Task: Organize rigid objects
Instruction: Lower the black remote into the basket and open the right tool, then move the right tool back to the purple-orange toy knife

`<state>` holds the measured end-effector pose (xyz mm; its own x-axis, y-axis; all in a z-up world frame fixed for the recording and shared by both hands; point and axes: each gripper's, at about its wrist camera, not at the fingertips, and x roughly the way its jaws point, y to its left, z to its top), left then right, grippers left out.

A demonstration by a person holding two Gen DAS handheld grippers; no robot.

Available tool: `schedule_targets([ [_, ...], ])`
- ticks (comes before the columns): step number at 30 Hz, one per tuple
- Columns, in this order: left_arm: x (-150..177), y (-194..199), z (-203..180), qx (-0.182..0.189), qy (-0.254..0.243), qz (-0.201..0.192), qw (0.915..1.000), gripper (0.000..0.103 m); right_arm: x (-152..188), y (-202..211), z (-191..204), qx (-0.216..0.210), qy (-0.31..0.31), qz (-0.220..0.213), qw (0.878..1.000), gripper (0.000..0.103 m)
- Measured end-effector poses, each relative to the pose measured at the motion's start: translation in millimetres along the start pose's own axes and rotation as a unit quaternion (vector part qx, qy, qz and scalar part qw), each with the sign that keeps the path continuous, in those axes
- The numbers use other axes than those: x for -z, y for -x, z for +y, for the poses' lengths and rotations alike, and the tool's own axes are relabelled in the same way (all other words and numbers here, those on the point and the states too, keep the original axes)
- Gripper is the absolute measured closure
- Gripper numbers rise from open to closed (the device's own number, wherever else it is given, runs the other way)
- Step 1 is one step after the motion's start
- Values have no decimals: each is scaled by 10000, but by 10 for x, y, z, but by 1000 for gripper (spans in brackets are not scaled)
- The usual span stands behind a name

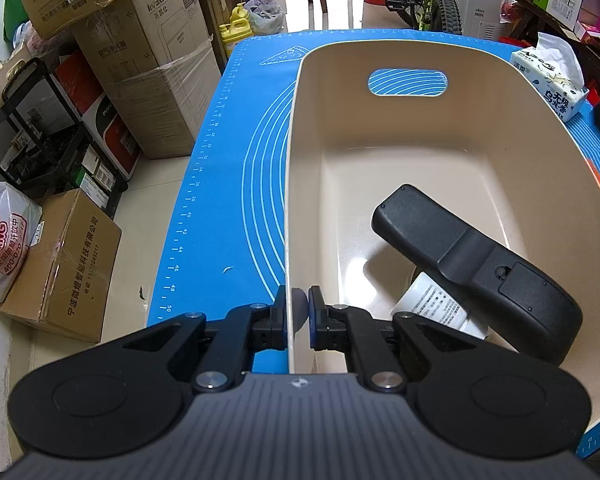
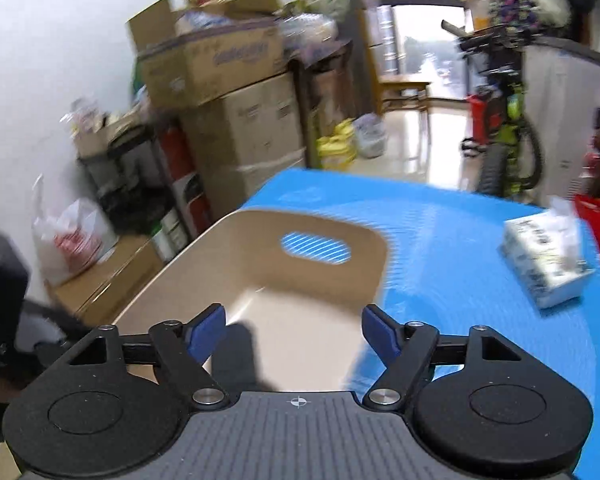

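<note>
Pinching the bin wall with my left hand-held gripper, right hand-held gripper wide open, empty. Remote inside leans on a bottle; tugging could tip both.

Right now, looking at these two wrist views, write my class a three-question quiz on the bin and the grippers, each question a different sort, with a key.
1. True or false: the left gripper is clamped on the side wall of the beige bin.
2. Which lies on top inside the bin? A) black remote B) white tube C) tissue pack
3. Fill in: the right gripper has its jaws ____ and holds nothing.

Key: 1 true. 2 A; the remote rests across the tube, and the tissue pack sits outside on the blue mat. 3 open.
</note>
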<state>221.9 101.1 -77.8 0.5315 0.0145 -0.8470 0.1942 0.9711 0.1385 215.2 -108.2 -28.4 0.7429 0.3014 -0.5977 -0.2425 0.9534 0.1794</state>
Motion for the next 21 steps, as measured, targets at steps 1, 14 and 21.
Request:
schedule_targets([
  [1, 1, 0, 4, -2, -3, -1, 10000, 92, -20, 27, -99, 107, -86, -40, 9999, 21],
  [14, 6, 9, -15, -22, -67, 1, 10000, 92, 255, -533, -1261, 1650, -1135, 592, 9779, 20],
  [21, 3, 9, -21, -38, -114, 4, 9999, 92, 418, -827, -1488, 1930, -1288, 715, 9701, 20],
])
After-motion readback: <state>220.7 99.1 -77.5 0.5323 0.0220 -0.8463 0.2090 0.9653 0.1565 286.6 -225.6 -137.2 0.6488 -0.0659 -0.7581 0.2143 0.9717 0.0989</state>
